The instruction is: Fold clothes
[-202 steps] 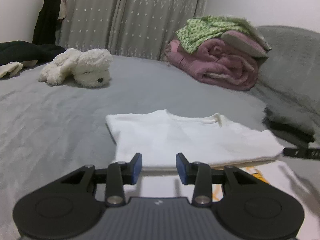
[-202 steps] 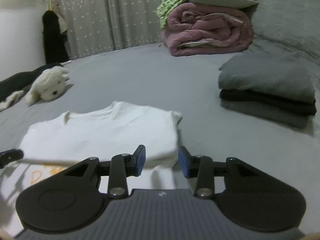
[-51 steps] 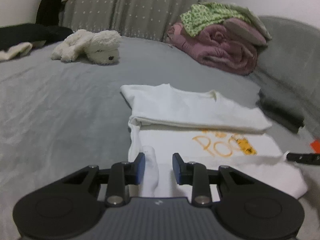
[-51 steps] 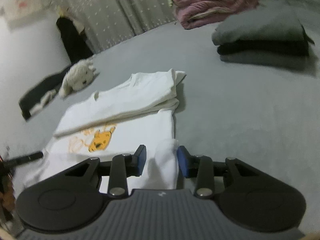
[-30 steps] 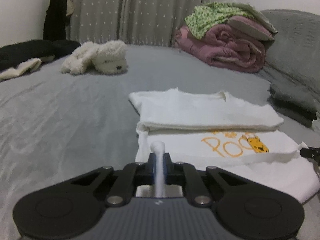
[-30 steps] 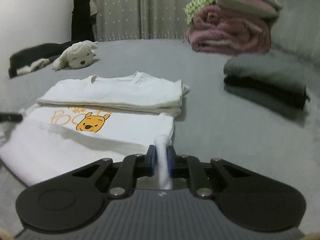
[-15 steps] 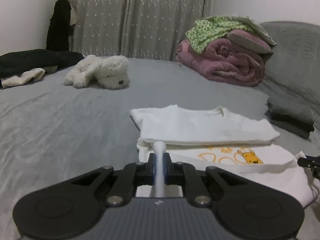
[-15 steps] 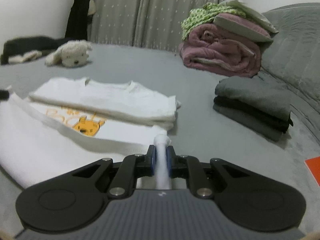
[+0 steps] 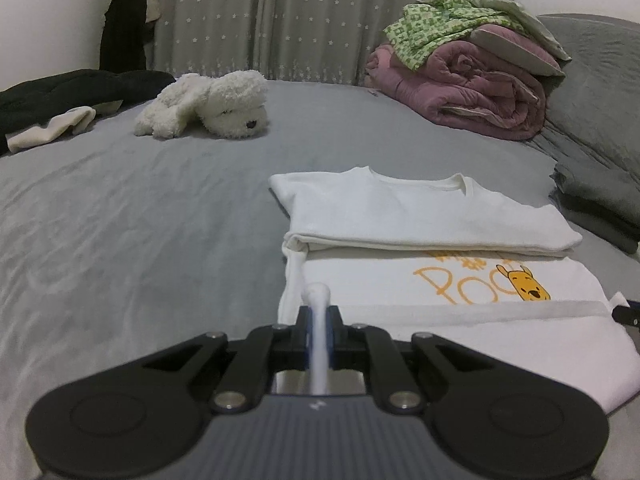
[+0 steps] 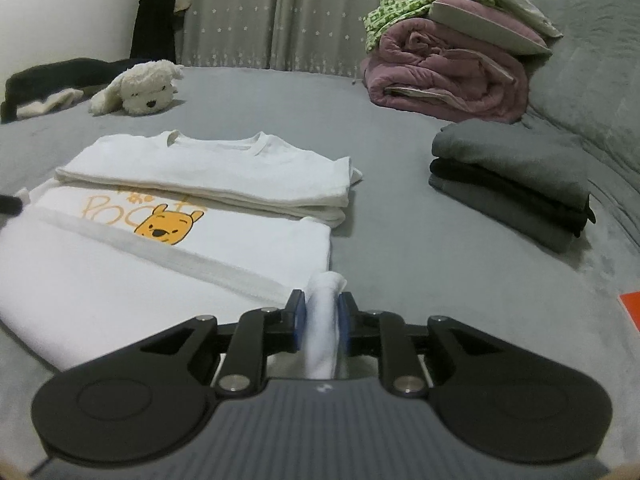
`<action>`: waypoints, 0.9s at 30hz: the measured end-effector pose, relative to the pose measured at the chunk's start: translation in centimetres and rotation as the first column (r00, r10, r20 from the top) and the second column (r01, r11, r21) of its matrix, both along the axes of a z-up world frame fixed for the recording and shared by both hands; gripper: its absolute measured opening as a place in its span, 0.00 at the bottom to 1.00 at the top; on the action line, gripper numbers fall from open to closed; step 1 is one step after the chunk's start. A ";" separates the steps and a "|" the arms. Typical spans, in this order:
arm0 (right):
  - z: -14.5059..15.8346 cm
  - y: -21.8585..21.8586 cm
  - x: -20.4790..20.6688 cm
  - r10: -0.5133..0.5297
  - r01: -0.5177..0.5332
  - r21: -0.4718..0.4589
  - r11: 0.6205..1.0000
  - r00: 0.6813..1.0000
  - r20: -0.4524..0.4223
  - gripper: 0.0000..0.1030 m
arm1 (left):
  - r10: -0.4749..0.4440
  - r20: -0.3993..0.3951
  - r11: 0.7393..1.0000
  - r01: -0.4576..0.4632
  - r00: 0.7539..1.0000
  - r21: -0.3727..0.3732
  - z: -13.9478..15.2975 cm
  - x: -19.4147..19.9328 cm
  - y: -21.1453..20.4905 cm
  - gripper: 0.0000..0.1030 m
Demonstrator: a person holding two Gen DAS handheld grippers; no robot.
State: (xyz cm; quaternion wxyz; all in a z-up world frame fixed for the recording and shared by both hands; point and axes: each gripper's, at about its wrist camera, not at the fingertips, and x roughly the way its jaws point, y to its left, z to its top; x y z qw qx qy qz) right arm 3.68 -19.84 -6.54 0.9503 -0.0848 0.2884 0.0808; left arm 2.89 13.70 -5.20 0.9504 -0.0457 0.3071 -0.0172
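1. The white T-shirt (image 9: 460, 320) lies on the grey bed (image 9: 140, 220), partly folded: its upper part with the collar is already doubled over, and the orange bear print (image 10: 168, 226) shows just in front of that fold.
2. The left gripper (image 9: 319, 316) has its jaws closed tight on a pinch of the T-shirt's hem, at the corner that is farther from the grey folded clothes (image 10: 516, 176).
3. The right gripper (image 10: 322, 316) has a thicker bunch of the hem between its jaws, at the corner that is nearer to the grey folded clothes. Its jaws have just been opening a little, but the pads touch the cloth on both sides.
4. The hem between the two corners is raised and makes a band across the T-shirt, in front of the print.
5. Behind the T-shirt a white plush dog (image 9: 212, 104) lies on the bed, well apart from it.
6. Also behind the T-shirt, on the side of the grey clothes, a rolled pink blanket (image 9: 464, 88) carries a green patterned cloth (image 9: 432, 32).
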 end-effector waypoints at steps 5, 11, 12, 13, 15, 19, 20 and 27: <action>0.4 0.2 -0.6 -0.018 0.021 -0.040 0.999 0.998 0.065 0.05 | 0.009 0.050 1.000 -0.010 0.999 0.005 0.7 -0.6 -0.2 0.07; 1.4 1.1 -1.1 -0.021 0.037 -0.098 0.994 0.986 0.165 0.04 | 0.049 0.137 0.999 -0.046 0.989 -0.022 2.3 -1.5 0.1 0.07; 1.6 1.2 -0.9 -0.028 0.047 -0.100 0.994 0.983 0.181 0.04 | 0.058 0.151 0.998 -0.055 0.987 -0.024 2.5 -1.5 0.2 0.07; 1.8 1.3 -0.8 -0.035 0.056 -0.102 0.993 0.980 0.197 0.04 | 0.066 0.166 0.998 -0.063 0.984 -0.026 2.7 -1.6 0.2 0.07; 2.2 1.6 -0.4 -0.048 0.073 -0.104 0.992 0.972 0.228 0.04 | 0.076 0.196 0.997 -0.074 0.978 -0.017 3.1 -1.4 0.1 0.07; 2.8 2.3 0.7 -0.068 0.103 -0.114 0.988 0.958 0.279 0.04 | 0.093 0.240 0.995 -0.097 0.966 0.006 3.4 -0.5 -0.3 0.07; 2.8 2.4 1.2 -0.072 0.109 -0.116 0.987 0.956 0.284 0.04 | 0.096 0.243 0.995 -0.101 0.965 0.009 3.2 -0.1 -0.4 0.07; 1.4 3.3 4.0 -0.086 0.125 -0.138 0.983 0.962 0.259 0.04 | 0.115 0.193 0.991 -0.126 0.974 0.046 1.1 2.7 -0.5 0.07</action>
